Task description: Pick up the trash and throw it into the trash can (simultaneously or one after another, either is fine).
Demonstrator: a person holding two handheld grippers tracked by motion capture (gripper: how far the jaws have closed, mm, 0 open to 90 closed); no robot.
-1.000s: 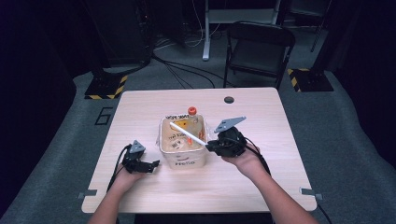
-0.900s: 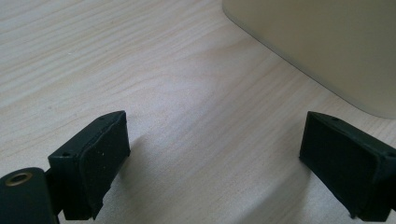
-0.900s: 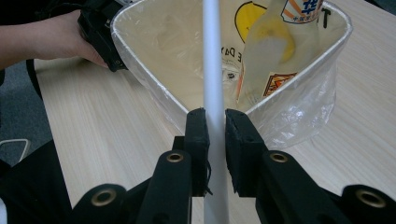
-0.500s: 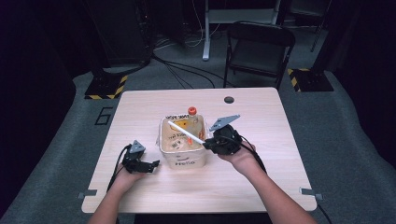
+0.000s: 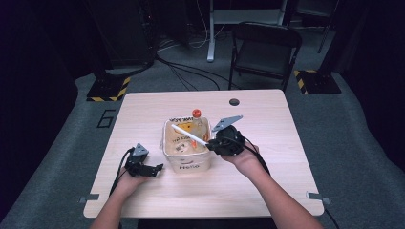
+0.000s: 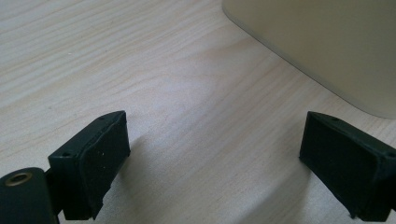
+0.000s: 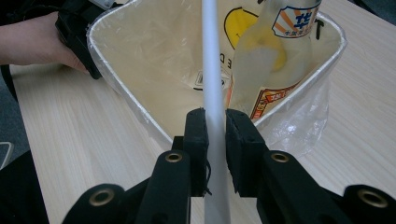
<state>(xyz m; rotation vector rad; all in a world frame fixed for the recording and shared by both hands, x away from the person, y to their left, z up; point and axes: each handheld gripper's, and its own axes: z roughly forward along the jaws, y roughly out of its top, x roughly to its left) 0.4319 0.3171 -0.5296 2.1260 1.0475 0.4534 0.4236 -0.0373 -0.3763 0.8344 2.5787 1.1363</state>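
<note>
I am holding the white stick (image 7: 211, 70) clamped in the right gripper (image 7: 216, 140), its far end reaching over the bin (image 5: 187, 164); I am tipping it in beside the bottle (image 7: 273, 56); the left gripper (image 6: 215, 154) is resting wide apart on the table (image 6: 140, 70).

A black folding chair (image 5: 265, 47) stands beyond the wooden table (image 5: 143, 114); cables (image 5: 191, 78) cross the grey floor.

A light wooden table (image 5: 267, 181) is seen in the middle of the high view. A round dark hole (image 5: 234, 101) is seen near its upper edge. A cream bin (image 5: 188, 164) lined with a clear bag is set on the middle of the table. The left gripper (image 5: 155, 168) is rested on the wood just left of the bin.
</note>
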